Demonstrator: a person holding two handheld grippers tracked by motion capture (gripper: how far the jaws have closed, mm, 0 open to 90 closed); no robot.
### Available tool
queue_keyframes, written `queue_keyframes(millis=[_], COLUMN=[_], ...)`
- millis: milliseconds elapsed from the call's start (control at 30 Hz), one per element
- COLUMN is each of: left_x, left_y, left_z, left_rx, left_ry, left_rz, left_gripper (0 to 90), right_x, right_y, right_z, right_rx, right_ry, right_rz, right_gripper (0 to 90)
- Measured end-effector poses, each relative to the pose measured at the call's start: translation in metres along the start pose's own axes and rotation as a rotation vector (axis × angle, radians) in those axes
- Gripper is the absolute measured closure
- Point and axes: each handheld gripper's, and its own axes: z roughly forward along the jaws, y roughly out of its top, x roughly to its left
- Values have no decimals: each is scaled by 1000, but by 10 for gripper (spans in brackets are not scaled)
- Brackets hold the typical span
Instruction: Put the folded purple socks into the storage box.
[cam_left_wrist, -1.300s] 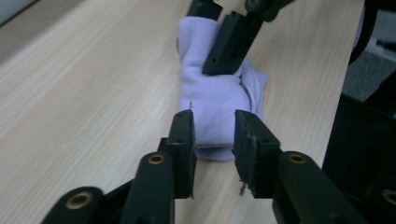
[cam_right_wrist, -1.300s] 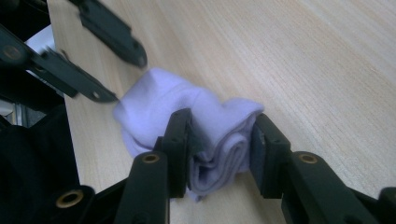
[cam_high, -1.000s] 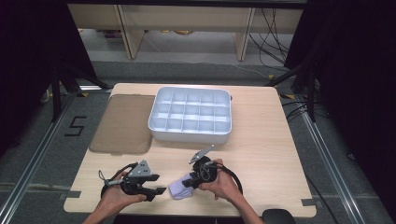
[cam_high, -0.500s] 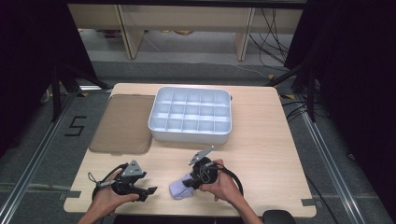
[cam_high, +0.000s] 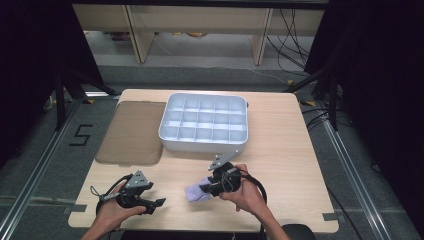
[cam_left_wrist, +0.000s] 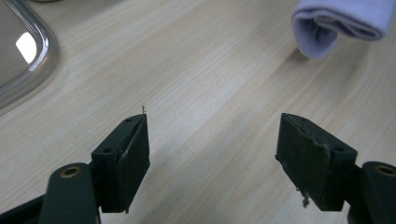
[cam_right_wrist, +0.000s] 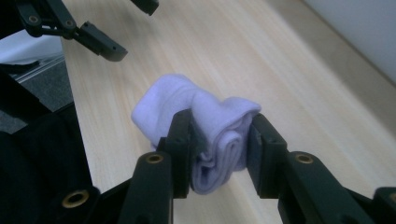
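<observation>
1. The right gripper (cam_high: 204, 190) was near the front edge of the wooden table (cam_high: 280, 165), and its jaws were pinching a rolled lavender sock (cam_high: 196, 192).
2. In the right gripper view, the sock (cam_right_wrist: 210, 135) sat squeezed between the two black pads (cam_right_wrist: 186, 140), with one folded end sticking out past them toward the left gripper (cam_right_wrist: 119, 28).
3. In the high view, the sock was between the two grippers, just beside the right hand (cam_high: 245, 192) and apart from the left gripper (cam_high: 152, 205).
4. The left gripper had its jaws spread wide; they had just been opening, and nothing was between them.
5. In the left gripper view, bare table (cam_left_wrist: 196, 70) lay between the pads (cam_left_wrist: 133, 158), and the sock (cam_left_wrist: 341, 23) was farther away at the upper right.
6. A white tray with many compartments (cam_high: 167, 135) stood in the middle of the table, well apart from the sock.
7. A brownish clear lid (cam_high: 132, 132) lay flat just beside the tray on its left.
</observation>
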Motion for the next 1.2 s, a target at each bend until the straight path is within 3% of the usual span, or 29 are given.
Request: queue_keyframes(millis=[100,167,200,267,333,367,433,467,600,667,767,800,900,933,1000,1067,1100,1200], left_x=[-3,-1,-2,0,0,-1,-1,-3,-2,-3,-3,-3,-2,-2,-2,-1,-2,-2], left_y=[1,0,0,0,0,0,1,1,2,2,2,2,2,2,2,1,1,1], left_z=[0,1,2,1,1,1,1,1,1,1,1,2,2,2,1,1,2,2], left_rx=[-15,-3,-7,7,6,3,4,-4,8,8,12,6,11,12,14,13,12,18], left_ry=[-20,-21,-21,-9,-12,-27,-28,-32,-34,-32,-26,-32,-37,-38,-40,-42,-44,-35], left_rz=[-18,11,-13,7,11,-1,15,-8,21,15,20,15,18,19,20,17,-5,13], left_gripper=[217,214,211,208,207,207,207,207,208,208,208,208,208,209,209,209,209,209], right_x=[-4,-9,-11,-18,-31,-31,-38,-41,-55,-65,-76,-82,-91,-102,-111,-113,-118,-127], right_y=[6,13,16,22,33,33,38,41,57,65,70,73,75,78,82,83,85,89], right_z=[-11,-22,-27,-38,-55,-55,-63,-68,-89,-100,-104,-106,-106,-104,-105,-105,-104,-100], right_rx=[5,-7,-2,10,-2,-2,2,19,14,12,15,33,43,58,67,68,75,118], right_ry=[-10,-42,-49,-81,-99,-99,-112,-118,-159,-178,-198,-209,-238,-262,-279,-291,-305,-341], right_rz=[-11,-16,4,13,55,55,58,76,94,98,107,148,158,166,177,182,181,188], right_gripper=[662,662,662,662,663,663,662,663,662,663,663,663,663,663,663,663,663,663])
